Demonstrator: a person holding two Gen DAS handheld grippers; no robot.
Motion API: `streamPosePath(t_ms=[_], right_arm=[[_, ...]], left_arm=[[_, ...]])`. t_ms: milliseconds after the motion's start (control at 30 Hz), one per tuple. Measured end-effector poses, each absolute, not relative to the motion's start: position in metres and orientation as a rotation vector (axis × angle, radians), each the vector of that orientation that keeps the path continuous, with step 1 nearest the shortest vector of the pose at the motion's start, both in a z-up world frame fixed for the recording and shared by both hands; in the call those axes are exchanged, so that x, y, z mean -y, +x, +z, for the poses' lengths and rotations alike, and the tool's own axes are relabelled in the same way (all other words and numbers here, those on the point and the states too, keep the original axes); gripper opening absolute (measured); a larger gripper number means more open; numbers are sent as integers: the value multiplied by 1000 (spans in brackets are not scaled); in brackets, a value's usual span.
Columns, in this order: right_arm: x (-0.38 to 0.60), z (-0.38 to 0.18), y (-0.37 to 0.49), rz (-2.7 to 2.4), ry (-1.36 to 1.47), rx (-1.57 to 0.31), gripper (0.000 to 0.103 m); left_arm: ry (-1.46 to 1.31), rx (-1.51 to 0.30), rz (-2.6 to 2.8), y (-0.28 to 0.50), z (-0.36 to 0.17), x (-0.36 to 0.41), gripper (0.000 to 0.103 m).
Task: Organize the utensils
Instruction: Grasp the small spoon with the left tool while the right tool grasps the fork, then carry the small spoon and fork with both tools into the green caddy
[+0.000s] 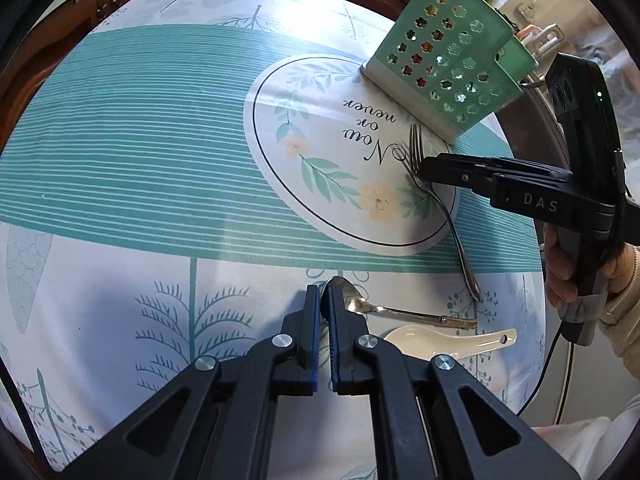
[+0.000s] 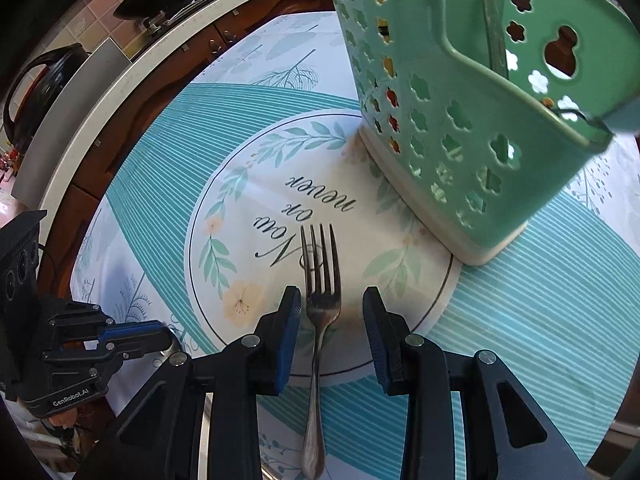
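A metal fork (image 2: 320,296) lies on the patterned tablecloth, tines pointing away; it also shows in the left wrist view (image 1: 440,204). My right gripper (image 2: 332,300) is open, its two fingers either side of the fork's neck, low over it. It shows from the side in the left wrist view (image 1: 420,170). A metal spoon (image 1: 360,304) and a white ceramic spoon (image 1: 432,340) lie on the cloth. My left gripper (image 1: 321,292) is shut, empty, its tips beside the metal spoon's bowl. A green perforated utensil caddy (image 2: 472,120) stands beyond the fork.
The round table (image 1: 120,140) carries a teal and white cloth with a printed circle. A counter edge (image 2: 120,80) and dark cabinets (image 2: 160,92) lie beyond the table. A metal utensil handle (image 2: 492,20) stands inside the caddy.
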State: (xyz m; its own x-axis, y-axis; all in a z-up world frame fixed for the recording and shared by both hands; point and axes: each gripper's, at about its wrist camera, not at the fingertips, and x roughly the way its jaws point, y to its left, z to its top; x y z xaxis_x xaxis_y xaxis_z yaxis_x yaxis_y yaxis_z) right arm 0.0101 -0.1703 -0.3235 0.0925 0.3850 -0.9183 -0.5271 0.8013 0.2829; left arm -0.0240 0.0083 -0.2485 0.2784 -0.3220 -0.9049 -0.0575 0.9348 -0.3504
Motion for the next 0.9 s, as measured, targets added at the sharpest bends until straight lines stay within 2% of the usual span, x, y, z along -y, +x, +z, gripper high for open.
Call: streamPosePath(t_ms=[300,333,367,400,667,900], right_arm=[[149,-330,28,787,-210,-1268,32],[145,-330,28,808,-226,-1261,31],[143,-330,27,825,-243,-1250,21],[140,-330,26,838,-260,-1240,19],[137,-303,1,902,-361,-1094,18],[149,-275,-11,876,-319,-1026,17]], left_arm=[[-247,-1242,-132,-24,-226,-5,1],[-231,-1236,-124,-24,-223,-5,1],[-216,-1231,-117,-24,-220,-4,1],[-200,-1226,-112,-22,-217,-3,1],[-117,-1175,-56,-14,-191,-4,1],[-63,-1125,-39,-4,-167,5,0]])
